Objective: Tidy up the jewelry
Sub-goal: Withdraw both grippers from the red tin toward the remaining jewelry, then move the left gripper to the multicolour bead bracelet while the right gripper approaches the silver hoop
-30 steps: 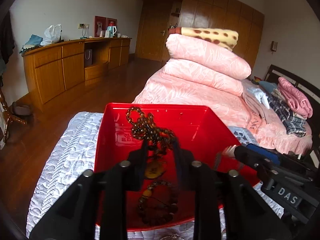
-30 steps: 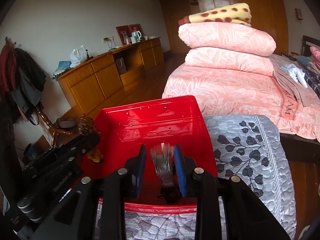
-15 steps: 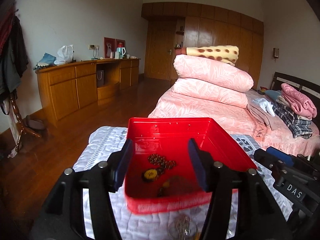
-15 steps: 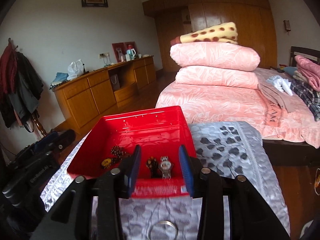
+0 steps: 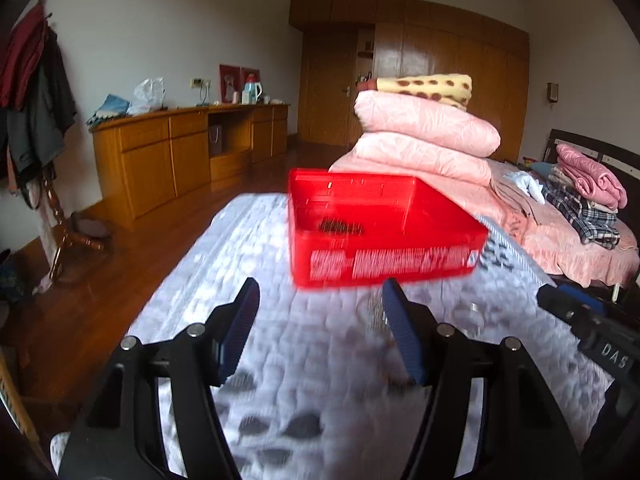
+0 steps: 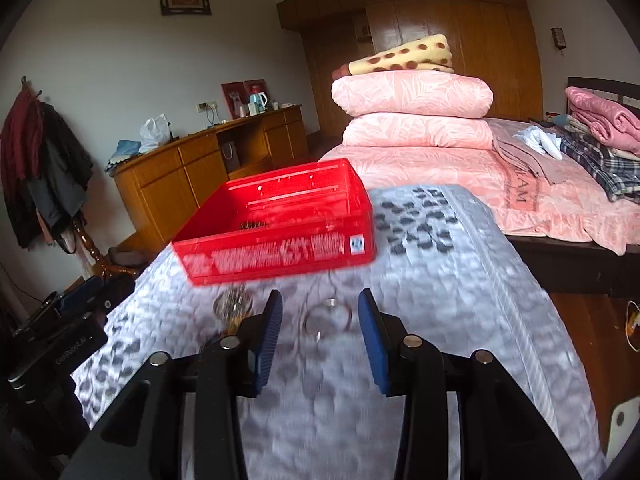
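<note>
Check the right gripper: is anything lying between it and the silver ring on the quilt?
Nothing visible does. The right gripper is open and empty, and the silver ring lies on the bare quilt just ahead of its fingertips. The red box sits beyond the ring, not in between.

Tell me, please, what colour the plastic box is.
Red, shown best in the right wrist view: plastic box.

Both claws agape, empty

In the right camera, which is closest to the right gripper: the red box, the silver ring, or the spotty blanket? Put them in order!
1. Silver ring, on the quilt just past the right gripper.
2. Red box, farther, slightly left.
3. Spotty blanket, atop the pink bedding, far back.
</note>
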`<state>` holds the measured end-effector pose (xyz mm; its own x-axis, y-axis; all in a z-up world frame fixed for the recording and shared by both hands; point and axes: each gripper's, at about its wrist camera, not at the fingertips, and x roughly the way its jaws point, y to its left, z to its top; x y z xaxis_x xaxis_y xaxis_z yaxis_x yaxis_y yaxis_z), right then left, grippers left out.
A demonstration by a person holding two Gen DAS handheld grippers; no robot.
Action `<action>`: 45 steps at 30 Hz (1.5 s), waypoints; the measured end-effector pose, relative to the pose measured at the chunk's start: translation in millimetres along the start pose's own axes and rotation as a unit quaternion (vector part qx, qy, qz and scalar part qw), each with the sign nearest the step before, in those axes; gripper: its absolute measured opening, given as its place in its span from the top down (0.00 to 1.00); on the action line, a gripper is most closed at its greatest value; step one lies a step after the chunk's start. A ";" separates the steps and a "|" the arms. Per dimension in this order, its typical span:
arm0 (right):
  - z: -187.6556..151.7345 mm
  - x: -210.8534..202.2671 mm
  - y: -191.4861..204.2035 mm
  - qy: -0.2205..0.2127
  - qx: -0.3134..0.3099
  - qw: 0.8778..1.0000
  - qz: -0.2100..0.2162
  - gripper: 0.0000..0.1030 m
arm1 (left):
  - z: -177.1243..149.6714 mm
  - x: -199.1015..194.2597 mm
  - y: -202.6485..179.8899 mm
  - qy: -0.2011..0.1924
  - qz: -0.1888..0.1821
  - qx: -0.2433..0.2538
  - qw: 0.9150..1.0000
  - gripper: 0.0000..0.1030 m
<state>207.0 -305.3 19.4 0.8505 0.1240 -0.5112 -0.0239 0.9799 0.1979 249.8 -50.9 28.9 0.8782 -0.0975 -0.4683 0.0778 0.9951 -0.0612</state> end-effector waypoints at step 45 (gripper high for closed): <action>4.7 93.8 9.3 0.153 -0.003 0.988 -0.012 0.60 | 2.3 24.6 -19.0 0.051 0.005 -0.010 0.999 0.37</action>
<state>289.1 -285.3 -22.8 0.6520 0.1410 -0.7450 -0.0097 0.9840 0.1778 271.0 -72.1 20.6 0.8261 -0.0894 -0.5563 0.0582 0.9956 -0.0737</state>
